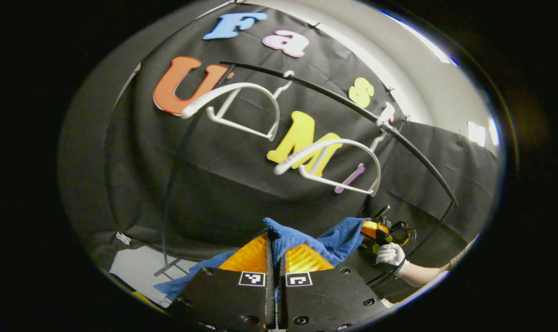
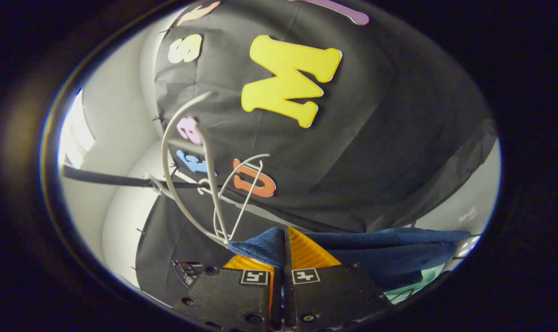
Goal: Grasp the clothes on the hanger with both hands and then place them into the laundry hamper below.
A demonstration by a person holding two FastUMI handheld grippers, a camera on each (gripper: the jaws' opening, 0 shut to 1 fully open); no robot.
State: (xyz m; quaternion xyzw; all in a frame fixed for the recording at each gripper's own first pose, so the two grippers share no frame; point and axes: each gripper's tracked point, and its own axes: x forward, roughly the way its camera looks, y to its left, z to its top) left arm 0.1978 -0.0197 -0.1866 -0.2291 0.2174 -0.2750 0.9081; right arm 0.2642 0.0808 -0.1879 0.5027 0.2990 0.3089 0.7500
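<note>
**Blue garment clamped at both ends, off the hangers**

Left gripper view, L to R: black rail (image 1: 334,99) arcs across the booth wall w/ two white hangers, one at upper left (image 1: 242,108) and one at centre (image 1: 334,166), both bare. Below, left gripper (image 1: 274,244) has its jaws closed tight on a fold of the blue cloth (image 1: 306,242), which bunches up between the fingers & trails off to lower left. Farther right, a gloved hand (image 1: 391,253) holds the other gripper at the cloth's far corner.

Right gripper view, L to R: hangers (image 2: 205,184) on the rail at left. Right gripper (image 2: 285,249) pinches the cloth's edge (image 2: 260,246), jaws nearly together; the fabric stretches away rightward.
</note>
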